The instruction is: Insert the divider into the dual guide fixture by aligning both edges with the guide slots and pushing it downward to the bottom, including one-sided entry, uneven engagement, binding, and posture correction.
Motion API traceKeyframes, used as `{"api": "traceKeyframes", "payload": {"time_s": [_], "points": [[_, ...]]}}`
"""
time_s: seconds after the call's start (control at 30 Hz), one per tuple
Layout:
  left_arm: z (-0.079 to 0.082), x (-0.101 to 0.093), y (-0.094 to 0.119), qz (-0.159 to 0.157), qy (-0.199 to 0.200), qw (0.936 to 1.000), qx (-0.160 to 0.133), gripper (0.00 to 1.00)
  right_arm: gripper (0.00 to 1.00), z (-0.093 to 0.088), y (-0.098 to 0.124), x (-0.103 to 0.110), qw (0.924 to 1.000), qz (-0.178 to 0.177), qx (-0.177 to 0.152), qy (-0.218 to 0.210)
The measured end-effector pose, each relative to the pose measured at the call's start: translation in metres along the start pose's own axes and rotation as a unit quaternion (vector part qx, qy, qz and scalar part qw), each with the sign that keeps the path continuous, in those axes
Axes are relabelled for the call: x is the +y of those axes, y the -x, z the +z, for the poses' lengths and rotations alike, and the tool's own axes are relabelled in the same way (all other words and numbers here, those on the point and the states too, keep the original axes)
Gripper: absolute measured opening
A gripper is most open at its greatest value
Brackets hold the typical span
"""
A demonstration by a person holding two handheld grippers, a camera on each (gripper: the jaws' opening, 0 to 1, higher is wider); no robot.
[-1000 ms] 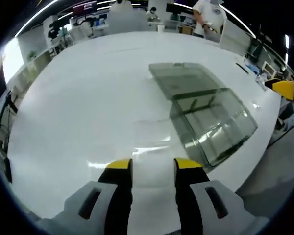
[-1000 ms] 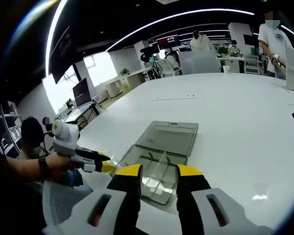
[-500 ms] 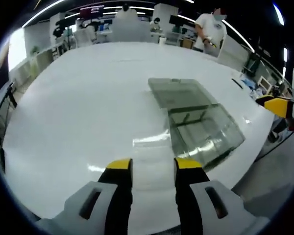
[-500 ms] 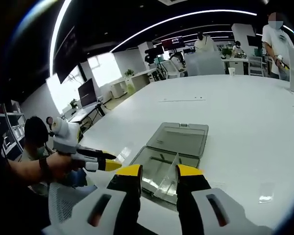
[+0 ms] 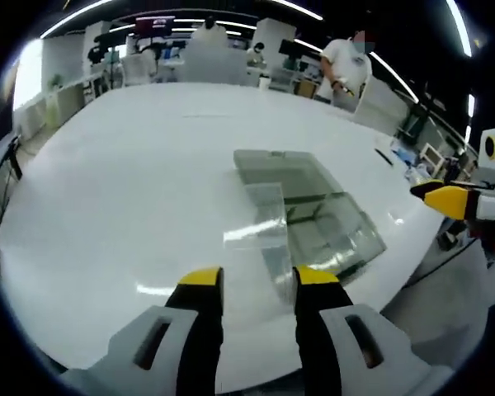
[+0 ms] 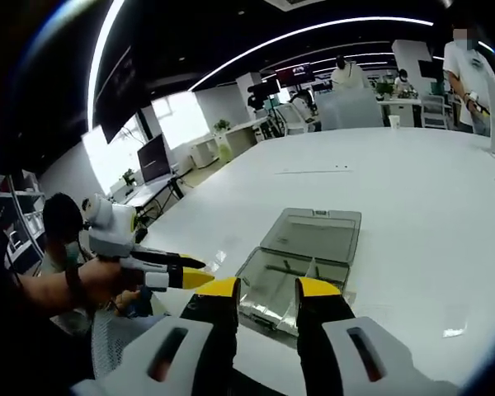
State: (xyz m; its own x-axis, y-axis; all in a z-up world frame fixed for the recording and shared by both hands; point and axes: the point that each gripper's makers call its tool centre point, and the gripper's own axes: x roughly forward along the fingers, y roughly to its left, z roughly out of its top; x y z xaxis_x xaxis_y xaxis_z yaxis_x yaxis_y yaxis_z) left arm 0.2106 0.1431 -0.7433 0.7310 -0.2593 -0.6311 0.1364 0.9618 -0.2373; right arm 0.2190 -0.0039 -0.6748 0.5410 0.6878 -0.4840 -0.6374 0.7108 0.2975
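Clear plastic divider sheet (image 5: 260, 216) lay on the white table (image 5: 132, 173) beside the smoky transparent open case (image 5: 318, 206). Left gripper (image 5: 258, 280) and right gripper (image 6: 266, 290) were unclenched — empty. Pickup seemed next, before aligning.

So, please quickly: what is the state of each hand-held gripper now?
Left hand-held gripper: open, holding nothing.
Right hand-held gripper: open, holding nothing.

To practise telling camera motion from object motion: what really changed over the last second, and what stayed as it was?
Only the hands moved. The right gripper has come further into the left gripper view, towards the clear box; both views shifted slightly. Nothing was taken hold of or let go: its jaws and those of the left gripper stay open and empty. Box and clear divider appear unmoved on the white table.
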Motion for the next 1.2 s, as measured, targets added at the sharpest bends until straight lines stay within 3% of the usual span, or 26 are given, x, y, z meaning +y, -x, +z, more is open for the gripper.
{"api": "traceKeyframes", "payload": {"time_s": [0.47, 1.2], "points": [[0.011, -0.023, 0.022, -0.044, 0.011, 0.9986, -0.027, 0.31, 0.23, 0.000, -0.002, 0.023, 0.9998, 0.020, 0.003, 0.001], [0.023, -0.047, 0.038, -0.096, 0.009, 0.9933, -0.064, 0.31, 0.21, 0.006, -0.019, 0.058, 0.9976, 0.056, -0.019, -0.036]]}}
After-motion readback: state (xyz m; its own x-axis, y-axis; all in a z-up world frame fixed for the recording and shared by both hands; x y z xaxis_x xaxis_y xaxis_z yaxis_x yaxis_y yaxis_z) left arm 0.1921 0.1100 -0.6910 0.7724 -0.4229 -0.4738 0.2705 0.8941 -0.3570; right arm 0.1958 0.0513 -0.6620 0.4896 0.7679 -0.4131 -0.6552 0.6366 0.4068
